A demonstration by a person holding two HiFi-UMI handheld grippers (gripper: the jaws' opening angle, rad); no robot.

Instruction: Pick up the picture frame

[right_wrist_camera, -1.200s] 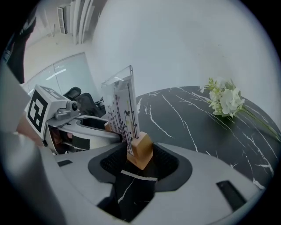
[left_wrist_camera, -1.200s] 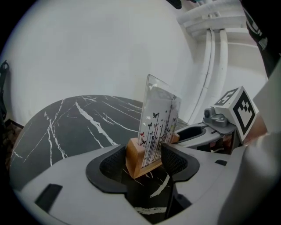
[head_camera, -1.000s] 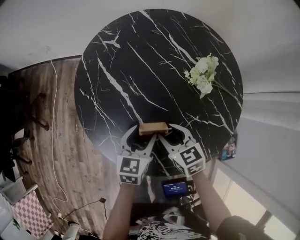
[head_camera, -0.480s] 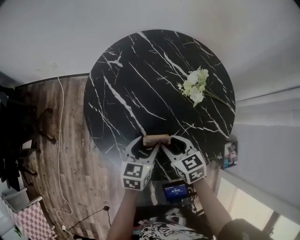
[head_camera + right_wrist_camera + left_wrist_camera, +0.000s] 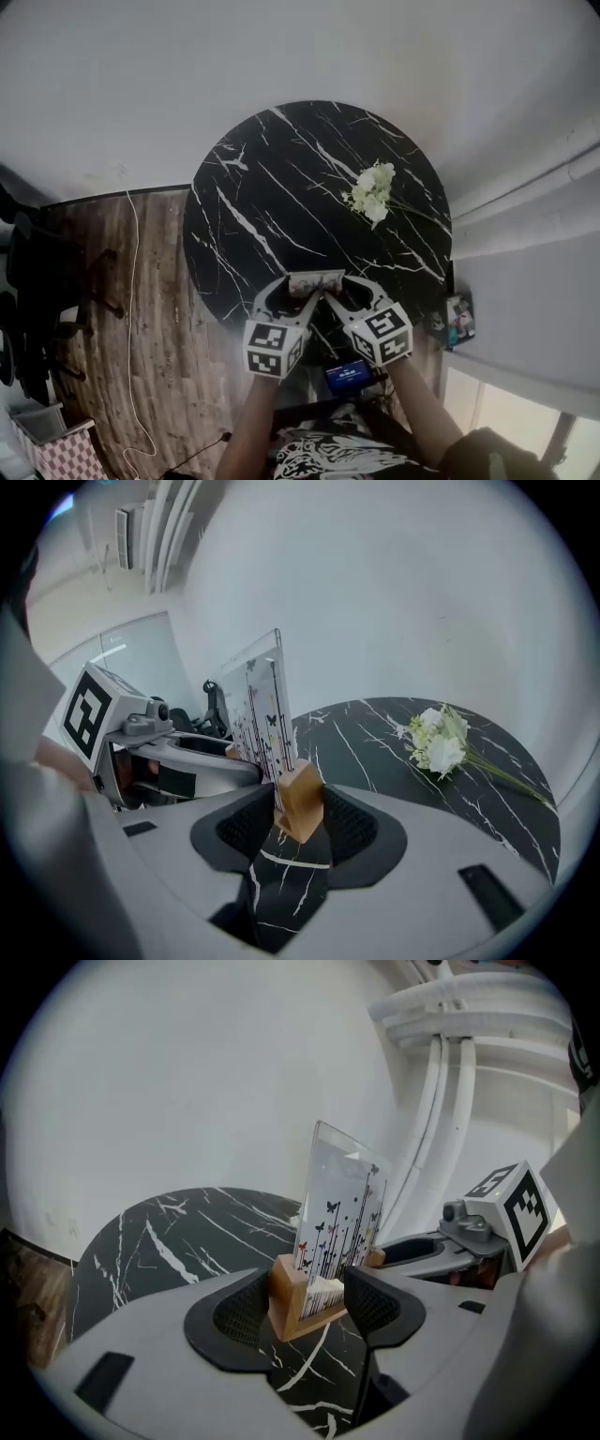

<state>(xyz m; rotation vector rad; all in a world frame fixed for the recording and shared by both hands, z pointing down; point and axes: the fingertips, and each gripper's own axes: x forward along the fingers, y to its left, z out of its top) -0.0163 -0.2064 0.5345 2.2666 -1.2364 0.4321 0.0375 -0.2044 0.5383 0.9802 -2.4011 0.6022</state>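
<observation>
The picture frame [image 5: 314, 281] is a clear pane printed with butterflies and stems, standing in a wooden base. It is held in the air above the near edge of the round black marble table [image 5: 272, 202]. My left gripper [image 5: 292, 292] is shut on the left end of the wooden base [image 5: 298, 1296]. At the other end, my right gripper [image 5: 336, 291] is shut on the same base [image 5: 300, 802]. The pane [image 5: 337, 1213] stands upright between the two grippers. In the right gripper view the pane [image 5: 262, 714] rises from the base, with the left gripper behind it.
A bunch of white flowers [image 5: 371, 192] lies on the table's far right part, also seen as white flowers [image 5: 439, 740] in the right gripper view. Wooden floor [image 5: 141, 309] with a white cable lies to the left. A small screen [image 5: 347, 377] glows near the person's body.
The frame has risen with both grippers shut on it. The table and flowers look smaller and farther away, as the head view has pulled up and back.
</observation>
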